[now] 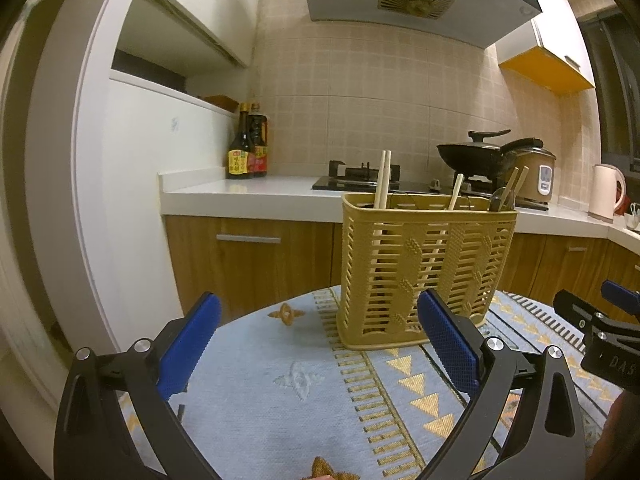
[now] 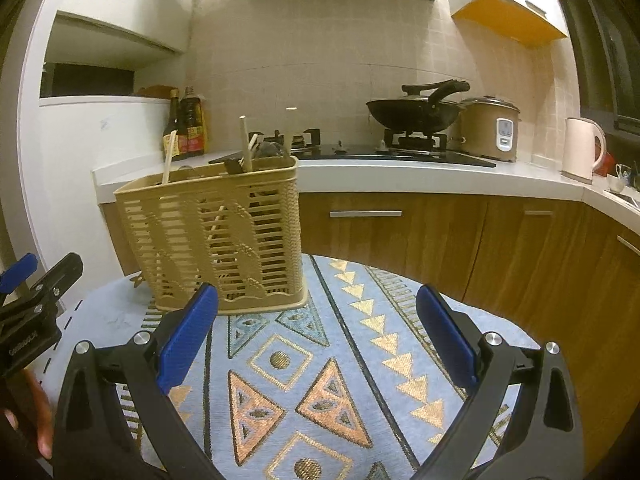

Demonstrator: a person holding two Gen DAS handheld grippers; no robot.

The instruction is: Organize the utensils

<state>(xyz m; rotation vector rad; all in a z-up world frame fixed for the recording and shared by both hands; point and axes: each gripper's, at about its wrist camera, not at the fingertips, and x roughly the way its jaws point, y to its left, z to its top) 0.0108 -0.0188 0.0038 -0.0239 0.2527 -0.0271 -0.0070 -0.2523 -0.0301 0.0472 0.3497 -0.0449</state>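
Note:
A tan slatted plastic utensil basket (image 1: pixel 424 268) (image 2: pixel 224 240) stands upright on a patterned blue tablecloth (image 1: pixel 304 384) (image 2: pixel 320 360). Several wooden chopsticks (image 1: pixel 382 180) (image 2: pixel 245 142) and a dark utensil (image 1: pixel 498 200) stick out of its top. My left gripper (image 1: pixel 320 336) is wide open just in front of the basket, nothing between its blue pads (image 1: pixel 192 344). My right gripper (image 2: pixel 318 332) is also wide open and empty, to the right of the basket. Each gripper appears at the edge of the other's view.
Behind the table runs a white kitchen counter (image 1: pixel 240 196) with wooden cabinets below. On it are sauce bottles (image 1: pixel 248 148), a gas hob (image 2: pixel 360 152) with a black wok (image 2: pixel 412 114), a rice cooker (image 2: pixel 490 128) and a pale kettle (image 2: pixel 582 154). A hand (image 2: pixel 40 412) shows at the lower left.

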